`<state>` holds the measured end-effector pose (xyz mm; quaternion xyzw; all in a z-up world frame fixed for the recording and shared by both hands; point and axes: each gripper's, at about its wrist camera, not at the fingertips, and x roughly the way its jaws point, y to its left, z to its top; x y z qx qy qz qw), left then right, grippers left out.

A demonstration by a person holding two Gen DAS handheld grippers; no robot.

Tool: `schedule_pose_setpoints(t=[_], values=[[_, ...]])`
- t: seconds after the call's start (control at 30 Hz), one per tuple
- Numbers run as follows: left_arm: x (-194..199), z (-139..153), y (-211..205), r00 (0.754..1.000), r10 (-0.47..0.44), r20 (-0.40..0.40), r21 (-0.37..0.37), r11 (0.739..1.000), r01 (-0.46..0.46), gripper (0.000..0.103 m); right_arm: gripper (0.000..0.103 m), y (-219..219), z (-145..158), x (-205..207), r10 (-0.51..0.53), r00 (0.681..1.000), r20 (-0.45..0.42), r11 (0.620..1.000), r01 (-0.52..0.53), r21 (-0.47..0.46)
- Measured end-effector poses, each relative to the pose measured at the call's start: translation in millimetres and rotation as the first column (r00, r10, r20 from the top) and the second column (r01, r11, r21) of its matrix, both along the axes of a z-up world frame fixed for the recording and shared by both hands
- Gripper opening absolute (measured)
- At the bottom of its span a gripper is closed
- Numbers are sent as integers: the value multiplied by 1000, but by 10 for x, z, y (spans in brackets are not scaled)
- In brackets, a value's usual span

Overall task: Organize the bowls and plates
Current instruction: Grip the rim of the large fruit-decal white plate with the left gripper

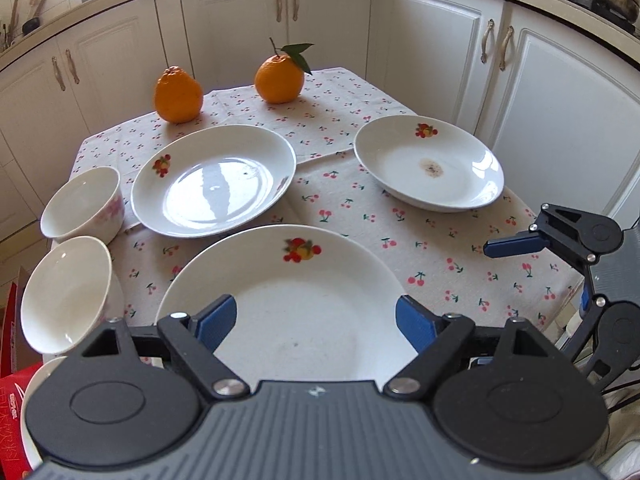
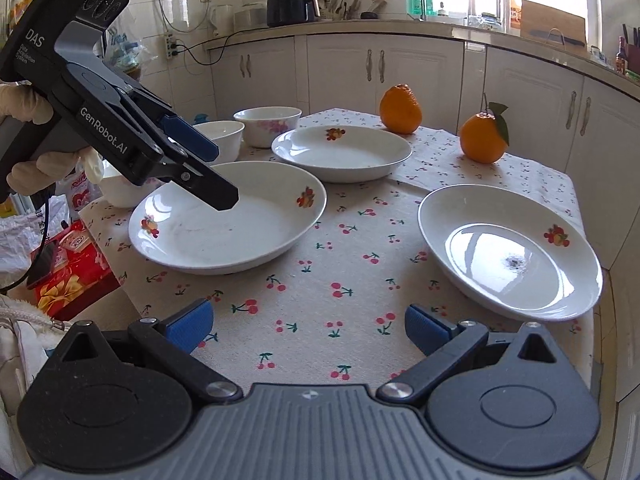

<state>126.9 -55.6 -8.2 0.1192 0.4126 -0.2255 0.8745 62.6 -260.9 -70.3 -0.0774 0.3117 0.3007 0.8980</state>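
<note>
At nine o'clock on the table, the bowls stood in a column along the left edge: a far bowl (image 1: pixel 82 202) with pink flowers, a near bowl (image 1: pixel 66 294) just beside it, tilted toward the camera, and a third white rim (image 1: pixel 34 384) mostly hidden behind the gripper body. A red box (image 2: pixel 74 266) lay below the table edge on that side.

The left gripper (image 1: pixel 316 324) hovered over the near plate (image 1: pixel 280 300) at six o'clock, its blue pads spread wide and grasping nothing. From the right wrist view, one black finger tip pointed down into that plate's well; whether it touched the surface could not be told. A gloved hand (image 2: pixel 24 140) gripped its handle.

At ten o'clock sat a second plate (image 1: pixel 214 180), close to the far bowl, its glaze reflecting the window. Two oranges stood at the far edge: a bumpy one (image 1: pixel 178 94) at eleven and a leafy one (image 1: pixel 279 76) at twelve.

At two o'clock lay a third plate (image 1: pixel 428 164), well apart from the others, with a dark smudge in its middle.

The right gripper (image 2: pixel 308 326) hung over the bare cherry-print cloth (image 2: pixel 320 264) at four o'clock, pads released and apart, holding nothing.
</note>
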Motion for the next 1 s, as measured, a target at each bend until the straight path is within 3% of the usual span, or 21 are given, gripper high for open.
schedule_pose_setpoints(t=[0.43, 0.6, 0.83, 1.0], values=[[221, -52, 463, 999, 48, 1, 55, 997, -48, 90, 103, 403, -83, 93, 86, 995, -44, 995, -89, -50], [319, -134, 569, 998, 44, -41, 46, 998, -42, 98, 103, 559, -100, 135, 114, 992, -49, 990, -117, -76], [448, -220, 644, 992, 23, -122, -5, 1000, -24, 98, 103, 687, -107, 180, 141, 988, -56, 986, -145, -84], [496, -280, 620, 989, -4, -146, 0, 1000, 4, 98, 103, 724, -149, 204, 145, 987, -71, 985, -151, -85]])
